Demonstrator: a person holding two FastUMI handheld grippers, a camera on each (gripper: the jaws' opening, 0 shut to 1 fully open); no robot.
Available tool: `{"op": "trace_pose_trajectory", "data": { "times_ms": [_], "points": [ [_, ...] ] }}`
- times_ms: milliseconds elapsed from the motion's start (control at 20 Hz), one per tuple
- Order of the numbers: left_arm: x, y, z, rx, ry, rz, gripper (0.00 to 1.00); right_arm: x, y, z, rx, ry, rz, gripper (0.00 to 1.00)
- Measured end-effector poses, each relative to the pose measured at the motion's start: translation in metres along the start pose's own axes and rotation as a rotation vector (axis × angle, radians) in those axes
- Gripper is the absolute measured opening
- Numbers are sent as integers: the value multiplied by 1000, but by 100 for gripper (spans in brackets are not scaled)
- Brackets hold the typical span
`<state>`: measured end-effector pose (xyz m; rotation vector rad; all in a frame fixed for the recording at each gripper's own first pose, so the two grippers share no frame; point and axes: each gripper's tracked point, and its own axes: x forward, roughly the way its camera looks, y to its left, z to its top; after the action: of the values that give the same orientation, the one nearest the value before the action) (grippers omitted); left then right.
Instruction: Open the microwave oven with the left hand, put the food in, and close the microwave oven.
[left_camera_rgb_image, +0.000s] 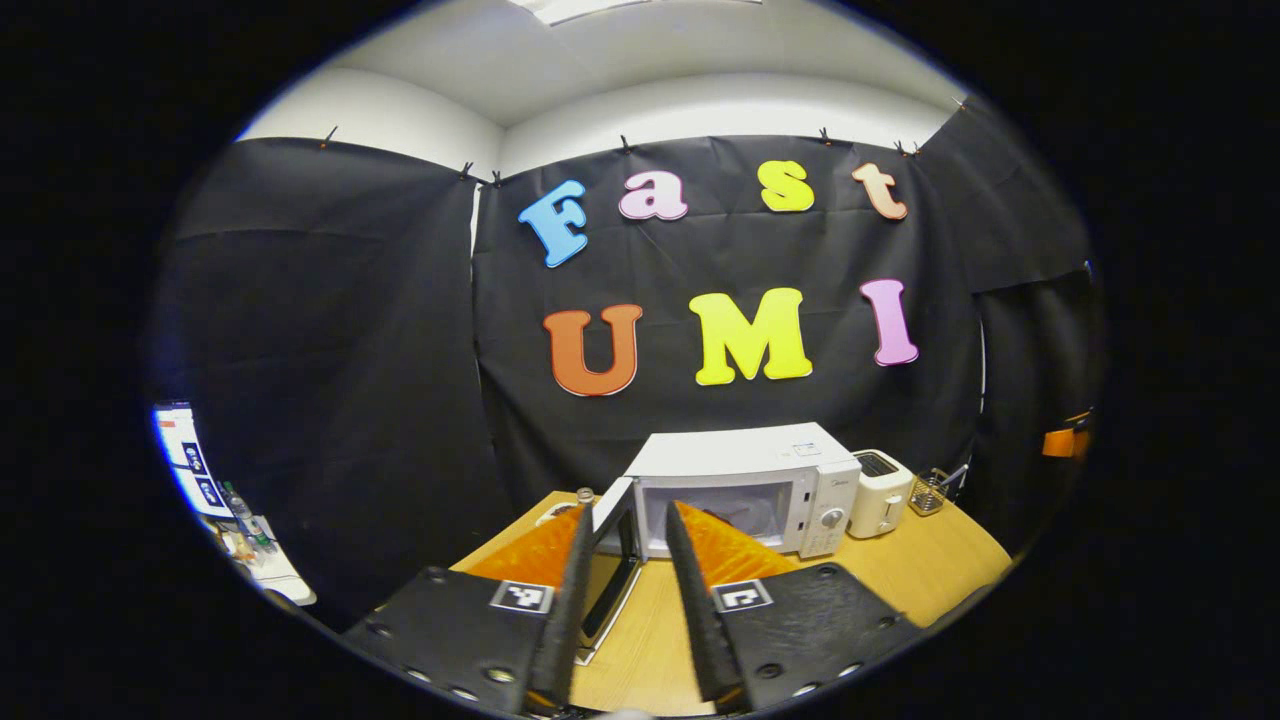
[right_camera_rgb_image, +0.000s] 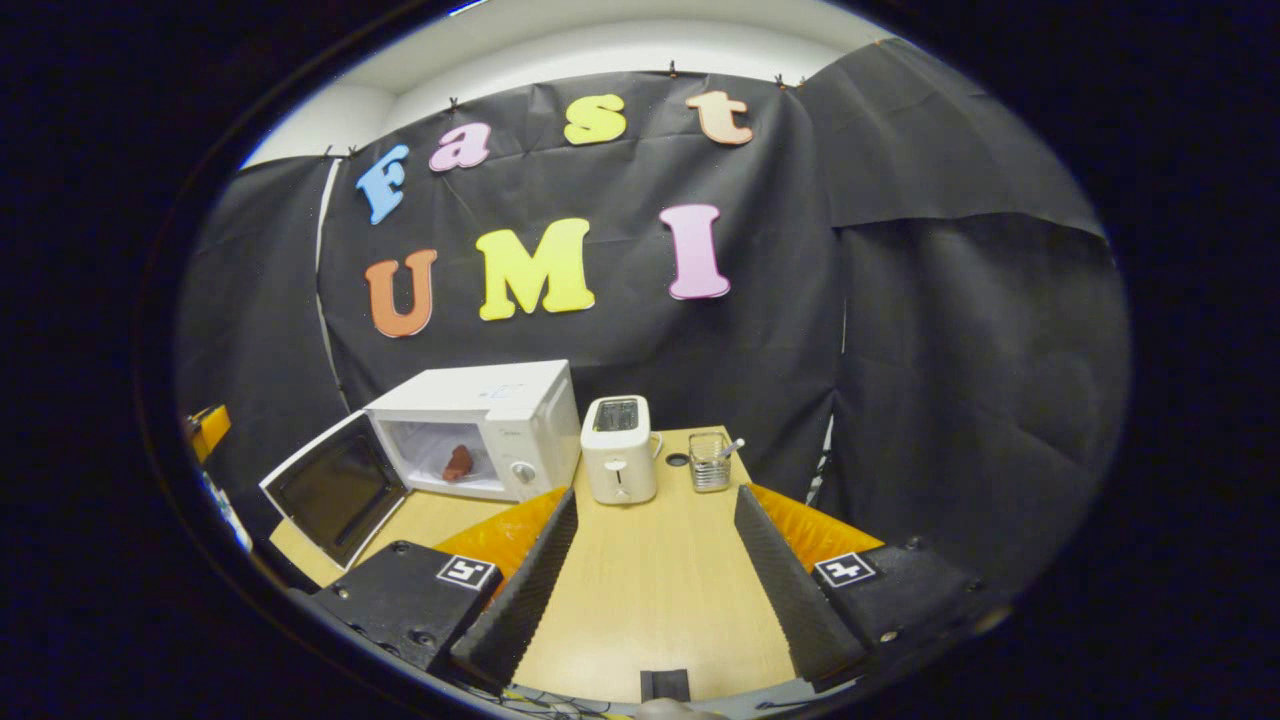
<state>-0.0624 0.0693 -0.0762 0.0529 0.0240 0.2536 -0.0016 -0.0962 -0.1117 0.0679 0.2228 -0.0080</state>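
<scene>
Toaster (right_camera_rgb_image: 620, 449) beside microwave (right_camera_rgb_image: 500, 420); door (right_camera_rgb_image: 335, 487) open.

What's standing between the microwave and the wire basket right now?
The toaster stands between the microwave and the wire basket, as the right gripper view shows.

Each gripper, the left gripper (left_camera_rgb_image: 625, 570) and the right gripper (right_camera_rgb_image: 655, 560), was built with two black carriage blocks studded with screws. A square black-and-white marker was fixed on each block. Ribbed faces were seen on the fingers (left_camera_rgb_image: 690, 580).
</scene>
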Motion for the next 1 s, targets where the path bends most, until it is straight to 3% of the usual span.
{"op": "trace_pose_trajectory", "data": {
  "times_ms": [50,100,300,350,400,550,800,1000],
  "points": [
    [5,8,-5,-2,12,15,5,-2,2,4,26,-4,4,100],
    [9,9,-13,-19,26,-14,0,-4,3,5,39,-1,6,100],
    [35,61,-59,7,77,-5,0,-6,7,15,35,-8,-33,100],
    [45,77,-72,13,86,2,0,-9,10,20,35,-12,-46,91],
    [53,94,-90,12,112,15,0,-12,13,24,35,-21,-60,100],
    [74,132,-140,17,176,22,0,-16,26,26,39,-20,-104,100],
    [101,138,-206,0,278,-60,0,-20,66,17,96,38,-132,100],
    [109,125,-230,3,313,-144,0,-17,98,6,76,55,-145,100]
  ]
}}
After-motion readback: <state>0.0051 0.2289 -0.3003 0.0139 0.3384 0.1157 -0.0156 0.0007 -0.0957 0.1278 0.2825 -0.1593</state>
